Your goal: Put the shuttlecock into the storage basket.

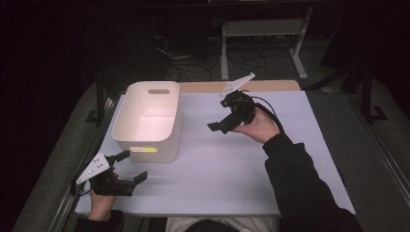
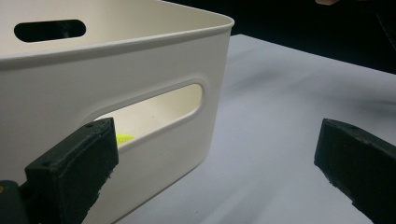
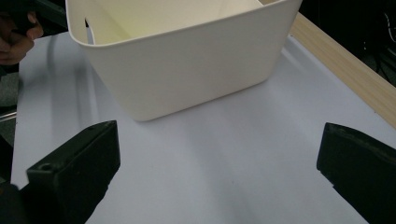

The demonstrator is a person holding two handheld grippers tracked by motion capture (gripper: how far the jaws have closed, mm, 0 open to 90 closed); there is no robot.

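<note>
A white plastic bin (image 1: 147, 121) with slotted handles stands on the left half of the table. Something yellow (image 1: 144, 149) shows through its near handle slot, and the left gripper view shows the same yellow bit (image 2: 123, 138) inside the bin (image 2: 116, 70). My left gripper (image 1: 133, 166) is open just in front of the bin's near wall, holding nothing. Its jaws (image 2: 215, 158) stand wide apart, one close to the slot. My right gripper (image 1: 220, 116) hovers open and empty to the right of the bin, pointing at the bin's side wall (image 3: 187, 70) across bare table.
A pale sheet (image 1: 217, 164) covers the table, and a wooden edge (image 1: 270, 86) runs along the far side. The floor behind is dark, with cables and a white frame leg (image 1: 300, 48). The person's left hand (image 3: 16, 39) appears at the upper left of the right gripper view.
</note>
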